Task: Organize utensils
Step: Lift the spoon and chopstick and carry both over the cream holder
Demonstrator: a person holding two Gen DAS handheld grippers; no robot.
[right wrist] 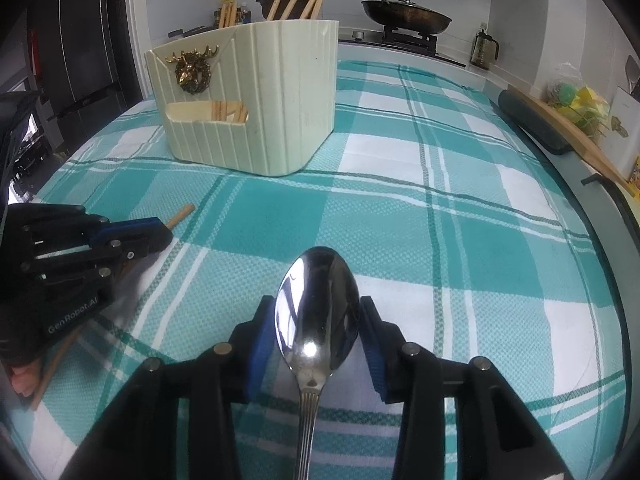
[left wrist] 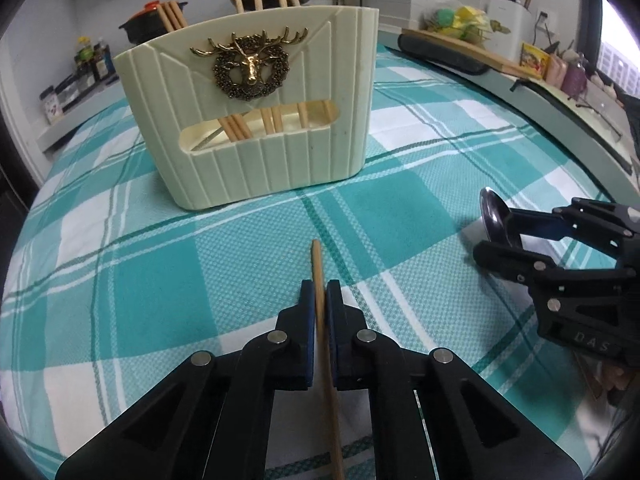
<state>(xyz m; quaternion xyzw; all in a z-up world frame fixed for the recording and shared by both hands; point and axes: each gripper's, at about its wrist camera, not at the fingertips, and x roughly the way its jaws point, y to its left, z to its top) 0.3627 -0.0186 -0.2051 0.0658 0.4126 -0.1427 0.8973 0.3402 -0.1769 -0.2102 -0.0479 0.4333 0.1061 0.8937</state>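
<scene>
- Left gripper (left wrist: 320, 300): jaws clamped on a chopstick (left wrist: 318, 276); its tip projects ahead of the jaws, and its rear end runs out of frame.
- Right gripper (right wrist: 318, 320): jaws flank the spoon (right wrist: 318, 304) bowl. Pad contact cannot be confirmed; whether it is gripped cannot be told.
- Both utensils point toward the holder (left wrist: 256, 120), well ahead of both jaws, probably staged for insertion.
- Holder already carries chopsticks; its inner compartments are hidden.
- Whether either utensil rests on the tablecloth (left wrist: 160, 280) is unclear.
</scene>
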